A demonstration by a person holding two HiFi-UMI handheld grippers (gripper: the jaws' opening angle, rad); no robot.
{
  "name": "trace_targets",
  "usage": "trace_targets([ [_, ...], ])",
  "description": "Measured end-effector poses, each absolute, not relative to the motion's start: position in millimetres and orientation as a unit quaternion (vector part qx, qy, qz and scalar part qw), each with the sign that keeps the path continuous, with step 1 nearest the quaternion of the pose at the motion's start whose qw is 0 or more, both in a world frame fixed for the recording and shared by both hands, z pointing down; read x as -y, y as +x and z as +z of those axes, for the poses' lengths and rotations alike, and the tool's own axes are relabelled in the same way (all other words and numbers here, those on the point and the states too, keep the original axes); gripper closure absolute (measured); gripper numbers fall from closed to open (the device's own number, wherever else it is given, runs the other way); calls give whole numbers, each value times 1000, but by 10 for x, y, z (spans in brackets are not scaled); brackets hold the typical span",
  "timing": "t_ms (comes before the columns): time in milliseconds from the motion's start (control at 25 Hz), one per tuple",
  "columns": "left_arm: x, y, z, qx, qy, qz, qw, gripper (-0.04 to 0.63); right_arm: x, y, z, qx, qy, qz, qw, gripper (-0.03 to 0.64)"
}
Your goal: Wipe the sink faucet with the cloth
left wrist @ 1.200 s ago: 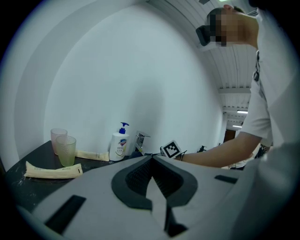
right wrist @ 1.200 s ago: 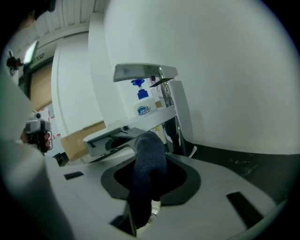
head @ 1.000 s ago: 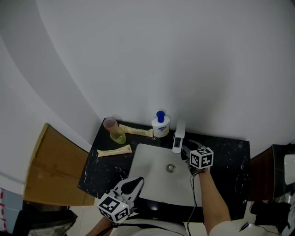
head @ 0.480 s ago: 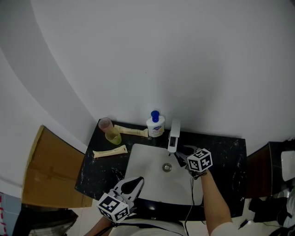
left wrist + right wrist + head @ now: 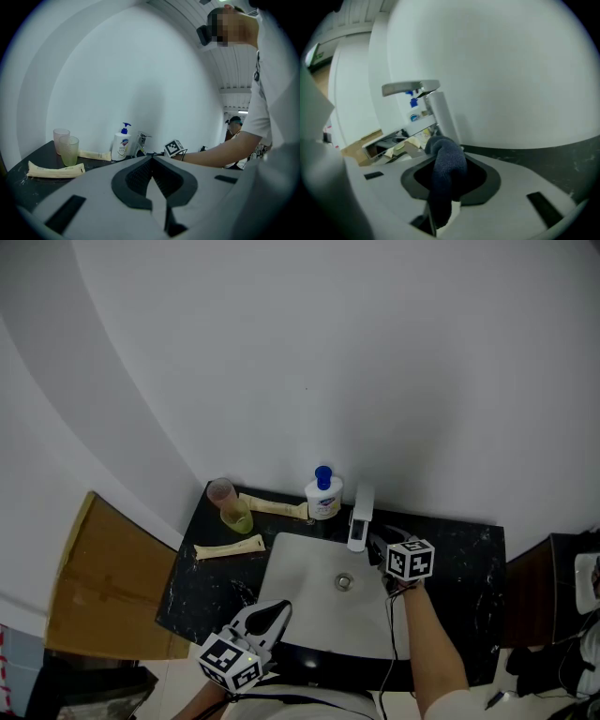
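Right gripper [image 5: 377, 549] jaws clamp the cloth [image 5: 447, 164] just beside the faucet [image 5: 359, 518]. A soap bottle [image 5: 324, 496] stands close at its left, cups [image 5: 232, 505] farther along the desk [image 5: 459, 549]. Left gripper [image 5: 272, 613] jaws are closed and empty.

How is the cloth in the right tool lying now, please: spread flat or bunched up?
Bunched up: the dark cloth is a rolled wad clamped between the jaws of the right tool.
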State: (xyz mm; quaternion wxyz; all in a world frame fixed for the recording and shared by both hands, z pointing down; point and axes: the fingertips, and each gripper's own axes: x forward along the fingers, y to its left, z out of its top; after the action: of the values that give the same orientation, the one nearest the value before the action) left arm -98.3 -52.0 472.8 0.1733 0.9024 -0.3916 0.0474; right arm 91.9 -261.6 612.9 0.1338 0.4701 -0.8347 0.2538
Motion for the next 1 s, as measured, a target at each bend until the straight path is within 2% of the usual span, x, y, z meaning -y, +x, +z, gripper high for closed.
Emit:
trace_targets([
  [120,525,-967,4724,389,904,45,173,594,2646,1377,6061,800,529,264,102,509],
  [240,519,-939,4714,386,905,42,173,594,2507,1351,5930,825,491,268,82,509],
  [400,512,-890,4713,379,908,43,174,594,2275,876,5991,871,402,237,156,509],
  [680,504,-961,4709,391,903,46,171,594,2419,317,6127,884,356,226,203,509],
  [840,479,-1070,4708,402,898,48,170,594,2553,520,6131,862,408,229,193,509],
  [1000,500,-1085,4706,400,900,45,170,594,2634,1061,6070,826,492,210,177,509],
])
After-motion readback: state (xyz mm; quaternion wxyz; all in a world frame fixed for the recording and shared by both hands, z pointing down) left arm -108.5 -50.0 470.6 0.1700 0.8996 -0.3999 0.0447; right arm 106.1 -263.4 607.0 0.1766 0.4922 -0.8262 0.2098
